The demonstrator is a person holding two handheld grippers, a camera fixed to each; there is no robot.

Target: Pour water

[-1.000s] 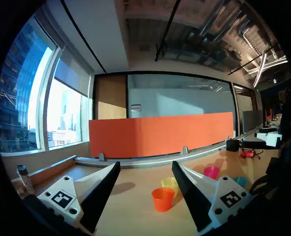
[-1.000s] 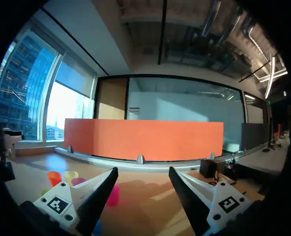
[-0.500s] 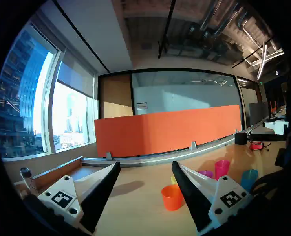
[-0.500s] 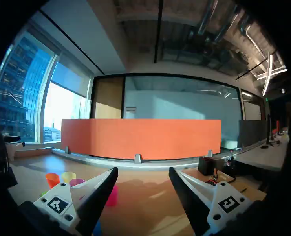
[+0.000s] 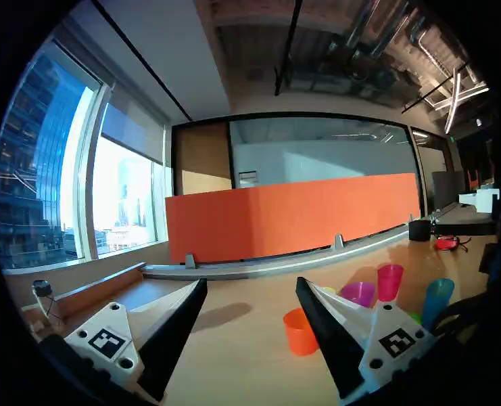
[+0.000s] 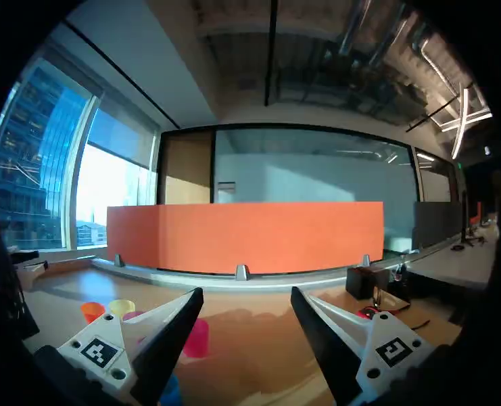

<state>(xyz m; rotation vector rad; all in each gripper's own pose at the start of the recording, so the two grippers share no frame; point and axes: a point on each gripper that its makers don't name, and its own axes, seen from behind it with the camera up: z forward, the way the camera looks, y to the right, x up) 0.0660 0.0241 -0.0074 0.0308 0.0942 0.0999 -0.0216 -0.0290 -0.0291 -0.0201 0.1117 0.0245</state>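
Several coloured plastic cups stand together on the wooden desk. In the left gripper view an orange cup [image 5: 299, 331], a magenta cup [image 5: 358, 294], a taller pink cup [image 5: 389, 281] and a blue cup [image 5: 437, 298] sit low on the right, behind the right finger of my left gripper [image 5: 250, 298], which is open and holds nothing. In the right gripper view an orange cup [image 6: 92, 312], a yellow cup [image 6: 122, 308] and a pink cup [image 6: 197, 337] lie low on the left beside my right gripper [image 6: 247, 304], open with nothing between its fingers.
An orange divider panel [image 5: 291, 216] runs along the desk's far edge on a grey rail. A black box [image 6: 364, 281] with cables sits on the right of the desk. Tall windows [image 5: 61, 176] stand to the left. Bare wooden desk [image 6: 250, 345] stretches ahead of both grippers.
Both views have tilted and shifted slightly. In the left gripper view the cups slid rightward and more came into sight. Both grippers stayed open.
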